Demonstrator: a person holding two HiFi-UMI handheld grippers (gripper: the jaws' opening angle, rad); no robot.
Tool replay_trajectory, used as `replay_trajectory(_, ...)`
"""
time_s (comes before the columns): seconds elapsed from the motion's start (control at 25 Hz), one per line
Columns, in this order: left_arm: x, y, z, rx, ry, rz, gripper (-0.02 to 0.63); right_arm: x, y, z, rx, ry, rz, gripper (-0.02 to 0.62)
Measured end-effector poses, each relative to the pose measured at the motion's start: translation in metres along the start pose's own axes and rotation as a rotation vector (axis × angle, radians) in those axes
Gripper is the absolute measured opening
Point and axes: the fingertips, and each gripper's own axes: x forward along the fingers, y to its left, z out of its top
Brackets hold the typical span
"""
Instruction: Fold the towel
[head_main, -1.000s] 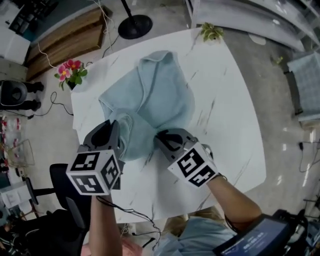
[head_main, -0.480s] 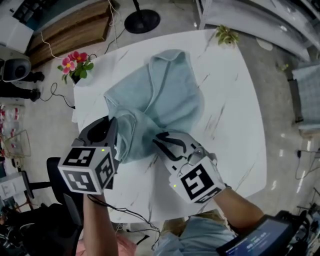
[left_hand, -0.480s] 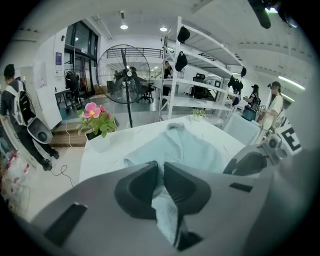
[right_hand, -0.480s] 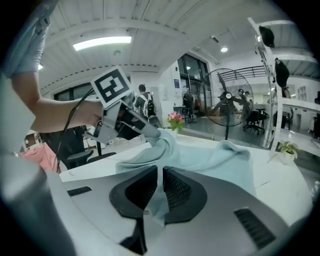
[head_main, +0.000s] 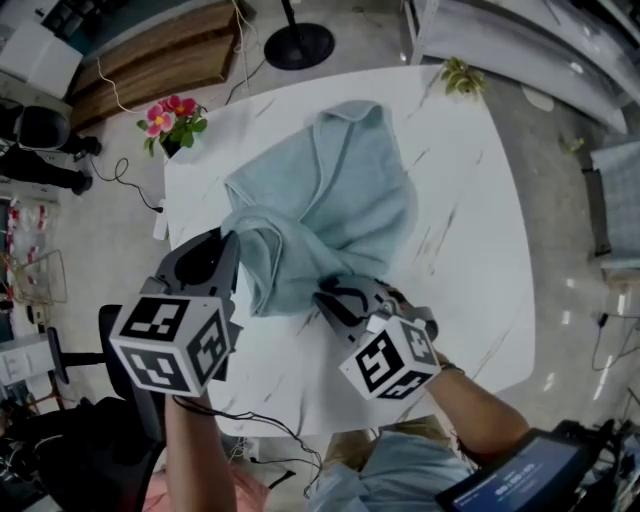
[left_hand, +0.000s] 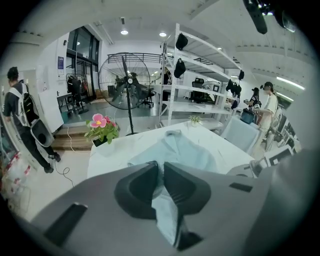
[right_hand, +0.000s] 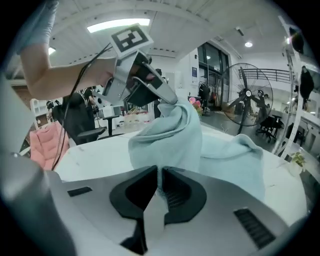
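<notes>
A light blue towel (head_main: 335, 195) lies crumpled on the white marble table (head_main: 470, 240). My left gripper (head_main: 232, 240) is shut on its near left corner and holds that corner off the table. In the left gripper view the cloth (left_hand: 192, 150) runs in between the gripper's (left_hand: 160, 165) dark pads. My right gripper (head_main: 326, 290) pinches the towel's near edge. Its jaws have just eased open a little, and the cloth (right_hand: 175, 132) is still caught between the right gripper's (right_hand: 158, 172) pads. The left gripper (right_hand: 167, 99) shows there holding up a peak of towel.
A pot of pink flowers (head_main: 172, 120) stands at the table's far left corner and a small green plant (head_main: 462, 76) at the far right corner. A fan's round black base (head_main: 300, 45) sits on the floor beyond. A black chair (head_main: 120, 345) stands at the left.
Both grippers have risen a little with the towel's near edge, which now bunches up off the table. The right gripper has rolled and shifted sideways.
</notes>
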Motion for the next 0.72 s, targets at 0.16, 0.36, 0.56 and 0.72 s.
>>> replay_trajectory(0.16, -0.031, -0.01, 0.005, -0.009, -0.046, -0.01, 0.038, -0.045, -0.001, 0.024, -0.047, -0.046, 0.021, 0.04)
replay_trajectory(0.36, -0.089, -0.036, 0.009, 0.032, -0.129, -0.028, 0.038, -0.107, 0.002, 0.051, -0.091, -0.122, 0.041, 0.035)
replay_trajectory(0.56, -0.146, -0.065, -0.001, 0.081, -0.193, -0.05, 0.04, -0.165, 0.018, 0.056, -0.136, -0.097, 0.015, 0.034)
replay_trajectory(0.72, -0.185, -0.102, -0.023, 0.159, -0.208, -0.092, 0.038, -0.203, 0.035, 0.043, -0.236, -0.036, -0.011, 0.034)
